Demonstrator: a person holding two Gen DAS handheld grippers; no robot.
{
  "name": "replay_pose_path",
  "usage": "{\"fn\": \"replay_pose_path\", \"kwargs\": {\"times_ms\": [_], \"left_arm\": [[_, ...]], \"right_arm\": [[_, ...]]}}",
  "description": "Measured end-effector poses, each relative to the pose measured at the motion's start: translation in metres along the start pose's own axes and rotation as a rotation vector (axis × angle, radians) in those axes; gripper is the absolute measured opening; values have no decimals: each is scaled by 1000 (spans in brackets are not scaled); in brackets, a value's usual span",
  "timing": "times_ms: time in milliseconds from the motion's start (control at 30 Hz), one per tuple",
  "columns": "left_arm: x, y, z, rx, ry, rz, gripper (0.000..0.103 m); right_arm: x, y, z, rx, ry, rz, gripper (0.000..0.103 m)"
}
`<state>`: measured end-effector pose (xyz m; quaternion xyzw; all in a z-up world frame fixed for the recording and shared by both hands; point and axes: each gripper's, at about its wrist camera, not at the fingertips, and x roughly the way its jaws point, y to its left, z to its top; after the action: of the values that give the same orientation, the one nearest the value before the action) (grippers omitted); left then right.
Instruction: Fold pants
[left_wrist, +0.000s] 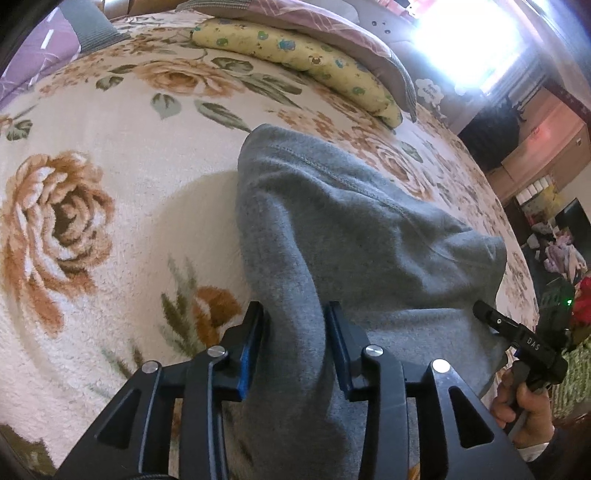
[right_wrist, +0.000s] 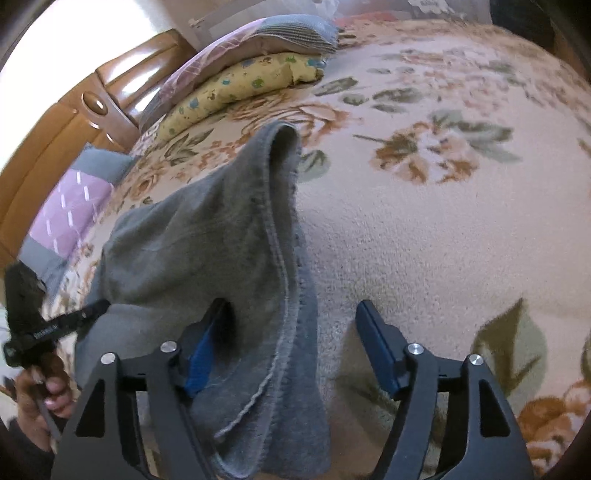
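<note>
Two grippers hang over grey pants (left_wrist: 332, 229) lying folded on a floral blanket (left_wrist: 110, 147) that covers a bed, near a yellow pillow (left_wrist: 295, 55) at its far side. The left gripper (left_wrist: 297, 343) stands partly open astride a raised ridge of the fabric — the cloth fills the gap and touches both blue pads, though whether they press it cannot be told. The right gripper (right_wrist: 291, 343) gapes wider — a hemmed edge of the pants (right_wrist: 229, 236) lies against its left pad, the right pad clear over the bare blanket (right_wrist: 424, 240).
</note>
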<state>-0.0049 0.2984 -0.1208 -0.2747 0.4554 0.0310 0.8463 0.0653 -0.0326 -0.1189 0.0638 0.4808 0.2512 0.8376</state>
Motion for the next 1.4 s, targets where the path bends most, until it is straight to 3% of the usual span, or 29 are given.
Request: {"fn": "replay_pose_path", "kwargs": {"times_ms": [133,300,567,1000,1100,1400], "left_arm": [[-11,-11,2,31,-11,63,36],[-32,-22,-1,63,-45,126,34],[-63,-36,-13,89,-88,174,37],[-91,-69,-42,160,-126,197,52],[-96,-72,-48,164,-137,210,62],[-103,-79,-66,208,-144,251,68]], "right_arm": [[-9,6,2,5,-5,0,71],[-39,16,2,-3,-73,26,71],[-81,54,-4,-128,-162,61,71],[-92,95,-34,-272,-88,113,72],[-93,99,-41,-312,-65,111,72],[-96,112,-59,-435,-15,81,84]]}}
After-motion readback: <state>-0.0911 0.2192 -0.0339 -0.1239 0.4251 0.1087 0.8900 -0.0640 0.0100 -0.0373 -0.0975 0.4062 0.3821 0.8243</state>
